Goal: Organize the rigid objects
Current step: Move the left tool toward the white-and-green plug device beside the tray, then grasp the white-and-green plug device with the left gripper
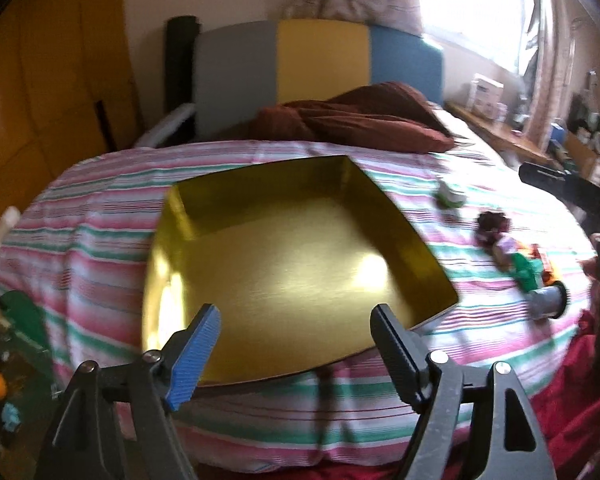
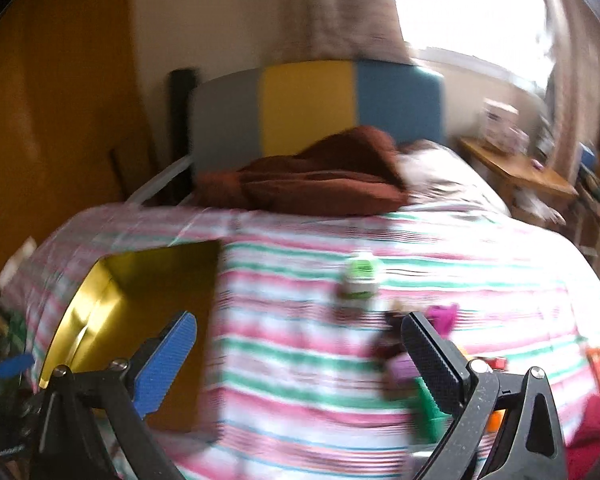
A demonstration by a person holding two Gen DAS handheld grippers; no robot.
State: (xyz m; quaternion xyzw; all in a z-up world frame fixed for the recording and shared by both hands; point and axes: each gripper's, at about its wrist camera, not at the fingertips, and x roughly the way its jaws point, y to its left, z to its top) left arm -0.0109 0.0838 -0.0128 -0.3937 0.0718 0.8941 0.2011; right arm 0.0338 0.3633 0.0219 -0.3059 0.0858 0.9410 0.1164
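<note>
Toys (image 1: 520, 256) loose on bed (image 1: 100, 240), gold tray (image 1: 284, 256) empty; left gripper (image 1: 296, 344), right gripper (image 2: 300, 356) wide, nothing held; next: grasp nearest toy.

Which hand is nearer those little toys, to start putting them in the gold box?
Probably the right. Its open hand-held gripper faces the toys, which lie beside its right finger. The left hand-held gripper hangs over the empty gold box.

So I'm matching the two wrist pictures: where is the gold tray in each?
Left wrist: gold tray fills the centre, just beyond the open left claw.
Right wrist: gold tray at lower left, behind the blue finger.
Shared landmark: grey, yellow and blue headboard.
</note>
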